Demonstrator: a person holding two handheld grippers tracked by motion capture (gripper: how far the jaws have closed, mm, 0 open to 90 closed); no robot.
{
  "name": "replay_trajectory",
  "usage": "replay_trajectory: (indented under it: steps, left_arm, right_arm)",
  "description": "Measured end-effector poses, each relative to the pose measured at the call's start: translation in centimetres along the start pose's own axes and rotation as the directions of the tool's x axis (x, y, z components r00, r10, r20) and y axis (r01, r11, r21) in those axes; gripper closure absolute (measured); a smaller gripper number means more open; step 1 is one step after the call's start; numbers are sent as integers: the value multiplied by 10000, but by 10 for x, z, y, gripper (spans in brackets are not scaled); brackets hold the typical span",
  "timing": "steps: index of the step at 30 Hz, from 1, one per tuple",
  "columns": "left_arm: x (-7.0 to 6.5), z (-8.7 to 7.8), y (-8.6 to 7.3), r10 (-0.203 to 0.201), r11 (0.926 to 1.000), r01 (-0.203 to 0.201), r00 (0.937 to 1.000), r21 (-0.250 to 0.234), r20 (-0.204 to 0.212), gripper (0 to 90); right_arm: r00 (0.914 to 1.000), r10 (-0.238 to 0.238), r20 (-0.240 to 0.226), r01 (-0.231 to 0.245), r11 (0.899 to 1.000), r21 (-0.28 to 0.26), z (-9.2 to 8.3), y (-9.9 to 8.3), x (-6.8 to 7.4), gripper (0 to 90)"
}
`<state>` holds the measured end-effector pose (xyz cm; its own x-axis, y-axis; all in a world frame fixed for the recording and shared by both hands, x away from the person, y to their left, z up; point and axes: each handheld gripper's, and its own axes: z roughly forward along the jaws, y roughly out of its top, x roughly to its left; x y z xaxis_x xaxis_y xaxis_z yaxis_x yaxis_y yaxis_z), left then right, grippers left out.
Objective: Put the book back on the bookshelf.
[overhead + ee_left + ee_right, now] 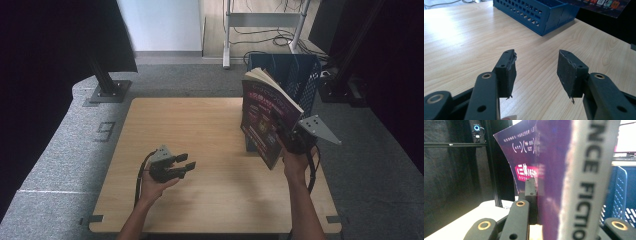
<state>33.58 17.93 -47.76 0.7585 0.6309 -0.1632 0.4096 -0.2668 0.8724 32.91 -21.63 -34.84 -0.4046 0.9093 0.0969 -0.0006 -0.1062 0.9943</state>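
- A thick paperback book point(265, 120) with a dark purple cover, pink and white print, and a pale spine lettered "FICTION" point(586, 182).
- It stands tilted in the air above the wooden table's right side, spine towards the person, page edges up, just in front of the blue crate.

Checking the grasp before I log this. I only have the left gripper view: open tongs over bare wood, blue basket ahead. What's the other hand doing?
Observer: The right gripper holds a purple book lifted off the table.
Operator: Solid grip?
Observer: In the right gripper view the tongs clamp the book near its spine, pad flat on the cover.
Operator: Book upright?
Observer: Tilted, its top leaning toward the blue basket behind it.
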Motion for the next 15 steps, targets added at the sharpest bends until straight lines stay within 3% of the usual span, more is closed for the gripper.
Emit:
replay_trajectory:
  steps: [15]
  left_arm:
    - [2,0,-1,-36,10000,36,10000,74,16,487]
  right_arm:
    - [9985,34,539,-37,10000,57,8,3,-16,817]
